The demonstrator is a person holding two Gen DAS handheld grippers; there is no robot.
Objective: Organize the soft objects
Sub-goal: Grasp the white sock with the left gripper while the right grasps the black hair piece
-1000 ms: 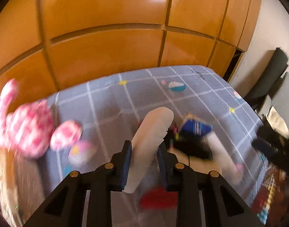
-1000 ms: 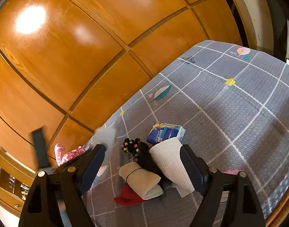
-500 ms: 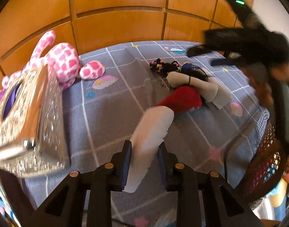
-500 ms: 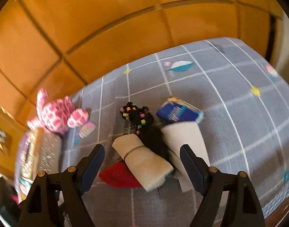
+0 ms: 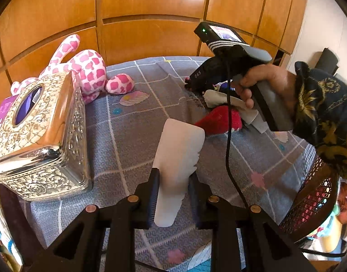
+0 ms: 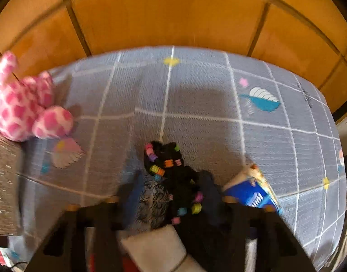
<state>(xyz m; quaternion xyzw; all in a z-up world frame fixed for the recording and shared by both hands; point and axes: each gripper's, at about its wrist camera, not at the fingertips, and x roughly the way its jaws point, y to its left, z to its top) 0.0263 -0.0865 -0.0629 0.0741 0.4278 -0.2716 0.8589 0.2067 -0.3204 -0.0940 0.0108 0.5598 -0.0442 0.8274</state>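
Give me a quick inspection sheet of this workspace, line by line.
Surface: grey grid-pattern cloth over the table.
Job's things: pink spotted plush; red item; beige roll; black beaded bundle.
Clutter: silver tissue box; blue packet.
Grippers: left gripper shut on white roll; right gripper has just been closing around the bundle, grip unclear through blur.
Cables: black cable.
Surroundings: wooden panels; mesh basket.
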